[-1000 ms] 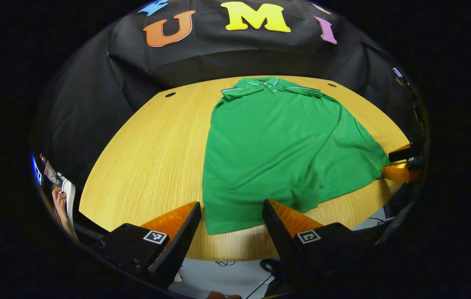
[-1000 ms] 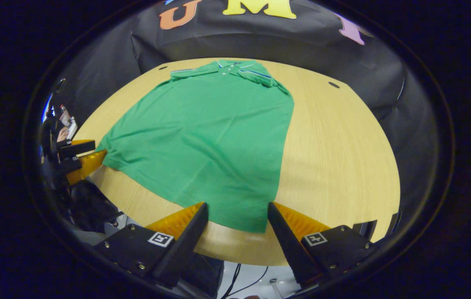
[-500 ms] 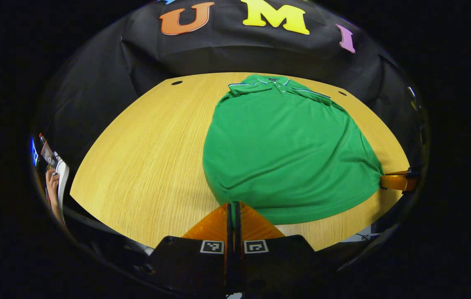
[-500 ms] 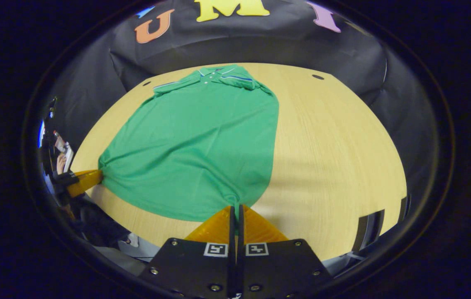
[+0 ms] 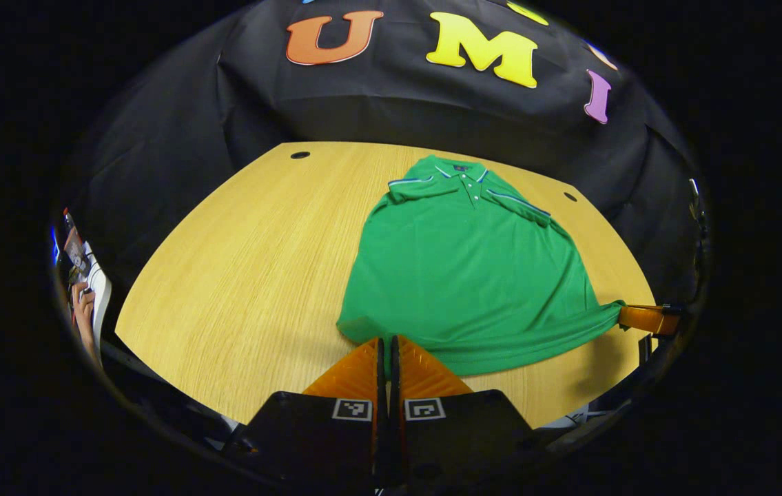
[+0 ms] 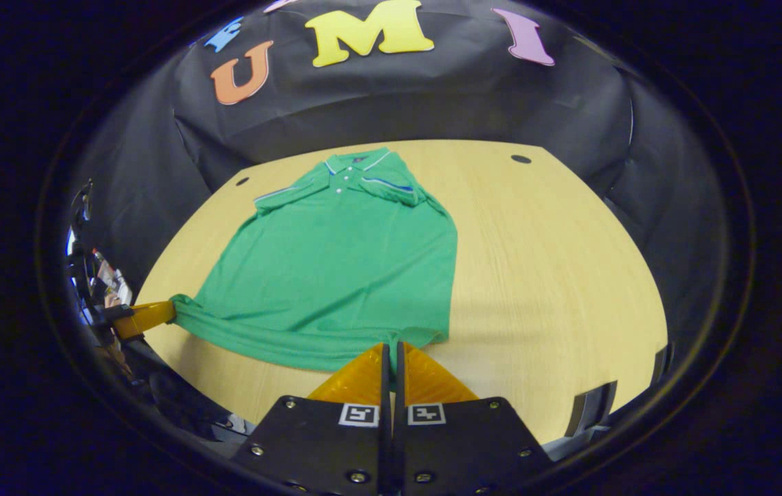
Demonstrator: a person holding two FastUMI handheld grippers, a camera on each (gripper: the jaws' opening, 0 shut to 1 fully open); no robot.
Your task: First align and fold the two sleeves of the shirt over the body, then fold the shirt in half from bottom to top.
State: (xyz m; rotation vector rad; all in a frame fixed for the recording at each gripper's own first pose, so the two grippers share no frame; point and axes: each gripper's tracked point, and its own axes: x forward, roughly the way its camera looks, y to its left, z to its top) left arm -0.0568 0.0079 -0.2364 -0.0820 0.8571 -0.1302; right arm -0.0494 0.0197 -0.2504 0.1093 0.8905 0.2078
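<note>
Left gripper [image 5: 384,341] and right gripper [image 6: 391,346] staying clamped on green polo shirt's [image 5: 466,269] hem corners, now lifting them off the wooden worktop's [image 5: 239,262] near edge

I see the green polo shirt [image 5: 473,275] lying front up on the wooden table, collar at the far end, both short sleeves folded over its body, its two near hem corners pinched and lifted off the wood.

green shirt [image 5: 473,275], pale wood table [image 5: 246,262]
</note>
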